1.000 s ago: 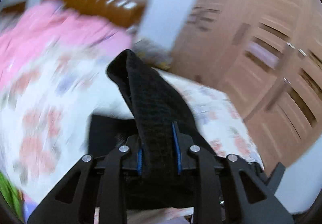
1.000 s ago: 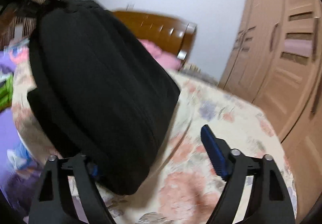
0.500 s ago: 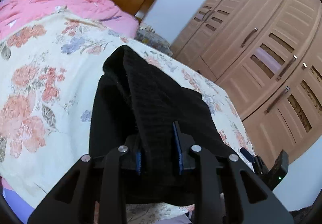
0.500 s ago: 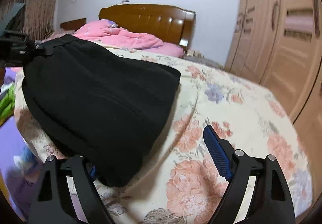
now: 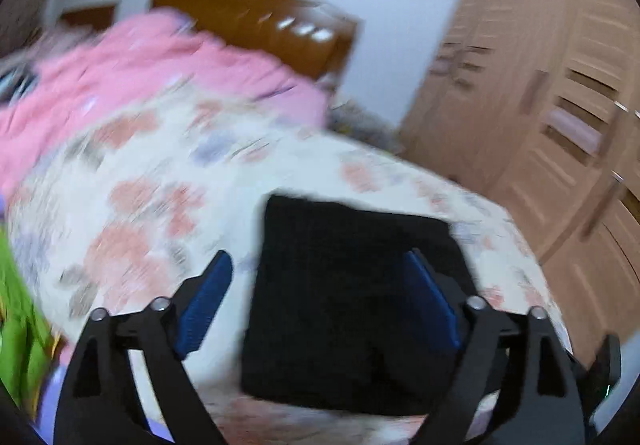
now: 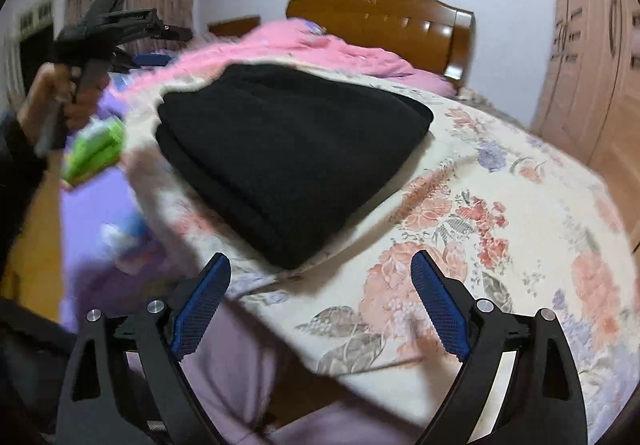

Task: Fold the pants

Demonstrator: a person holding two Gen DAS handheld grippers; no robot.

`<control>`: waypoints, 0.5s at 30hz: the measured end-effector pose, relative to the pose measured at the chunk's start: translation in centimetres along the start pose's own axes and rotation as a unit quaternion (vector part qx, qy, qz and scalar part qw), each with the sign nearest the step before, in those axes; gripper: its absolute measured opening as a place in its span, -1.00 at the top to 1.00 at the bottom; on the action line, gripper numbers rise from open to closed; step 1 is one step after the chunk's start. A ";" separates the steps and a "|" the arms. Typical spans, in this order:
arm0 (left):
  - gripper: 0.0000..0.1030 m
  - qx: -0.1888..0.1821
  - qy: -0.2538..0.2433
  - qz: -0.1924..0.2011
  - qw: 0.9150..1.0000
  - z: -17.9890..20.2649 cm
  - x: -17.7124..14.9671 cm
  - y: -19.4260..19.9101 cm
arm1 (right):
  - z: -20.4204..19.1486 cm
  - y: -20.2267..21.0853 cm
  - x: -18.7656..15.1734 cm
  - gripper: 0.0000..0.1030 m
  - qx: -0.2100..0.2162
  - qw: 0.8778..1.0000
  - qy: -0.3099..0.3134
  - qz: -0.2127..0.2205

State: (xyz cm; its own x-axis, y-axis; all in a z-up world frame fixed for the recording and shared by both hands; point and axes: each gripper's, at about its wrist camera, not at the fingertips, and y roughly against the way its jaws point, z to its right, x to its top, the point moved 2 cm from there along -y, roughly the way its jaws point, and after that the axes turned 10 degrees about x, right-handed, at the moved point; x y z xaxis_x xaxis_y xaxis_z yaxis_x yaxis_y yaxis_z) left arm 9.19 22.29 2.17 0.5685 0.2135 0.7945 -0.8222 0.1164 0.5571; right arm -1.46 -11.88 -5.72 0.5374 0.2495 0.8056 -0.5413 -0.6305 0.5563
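1. Two grippers show, and both have their blue pads spread wide with nothing held. The right gripper [image 6: 320,309] hangs low at the near corner of the bed. The left gripper [image 5: 316,297] looks down over the bed, and in the right view it [image 6: 120,21] is up high, off to the left.
2. Just past the right gripper's tips lie the black, soft, thick pants [image 6: 288,149], folded into a flat stack. They rest on the cream bedspread with pink flowers [image 6: 500,213], near its left edge.
3. The stack's long side runs from near to far, slanting right. I judge the right gripper is nearer its closest corner.
4. Farther back is a pink blanket [image 6: 320,45], then a brown wooden headboard [image 6: 380,17].
5. No words or labels can be read anywhere.
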 end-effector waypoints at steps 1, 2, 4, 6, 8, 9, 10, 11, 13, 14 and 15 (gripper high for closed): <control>-0.77 -0.012 -0.029 -0.003 0.999 2.1 0.1 0.0 | 0.6 0.1 1.1 -0.72 0.027 0.999 -0.026 0.015; -0.77 -0.016 -0.055 -0.011 0.998 3.8 0.1 -0.5 | 0.9 0.0 2.1 -0.72 0.060 0.997 -0.040 0.026; -0.77 -0.008 -0.105 -0.032 0.994 6.9 -1.0 -2.5 | 1.1 -1.2 4.1 -0.72 0.138 0.989 -0.049 0.033; -0.77 0.014 -0.128 -0.063 0.990 8.0 -2.3 -5.0 | 0.8 -3.3 5.5 -0.72 0.154 0.987 -0.041 0.016; -0.77 0.026 -0.132 -0.095 0.986 8.1 -4.1 -6.8 | 0.4 -5.7 5.5 -0.72 0.177 0.983 -0.038 -0.020; -0.76 0.034 -0.136 -0.105 0.985 7.7 -4.9 -7.3 | 0.5 -6.8 4.9 -0.75 0.186 0.981 -0.041 -0.038; -0.77 0.046 -0.151 -0.097 0.983 7.4 -5.8 -7.6 | 0.4 -7.6 3.9 -0.75 0.195 0.979 -0.033 -0.048; -0.78 0.050 -0.163 -0.086 0.982 7.6 -6.4 -7.6 | 0.3 -7.6 3.5 -0.75 0.197 0.979 -0.022 -0.044; -0.79 0.056 -0.179 -0.080 0.979 7.2 -7.0 -8.0 | 0.1 -7.2 3.4 -0.75 0.205 0.978 -0.021 -0.045; -0.80 0.055 -0.179 -0.083 0.979 7.3 -6.9 -7.9 | 0.1 -6.7 3.8 -0.75 0.208 0.976 -0.028 -0.052; -0.82 0.054 -0.176 -0.086 0.979 7.2 -6.8 -8.1 | 0.1 -6.1 4.4 -0.74 0.216 0.974 -0.026 -0.061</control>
State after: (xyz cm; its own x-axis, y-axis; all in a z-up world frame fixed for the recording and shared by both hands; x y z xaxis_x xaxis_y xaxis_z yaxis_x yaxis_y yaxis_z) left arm 12.16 12.89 -5.97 0.6883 -0.1497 0.7098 -0.7163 0.0142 0.6976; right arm 4.25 -6.97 -5.62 0.6186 0.3107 0.7216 -0.1553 -0.8520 0.5000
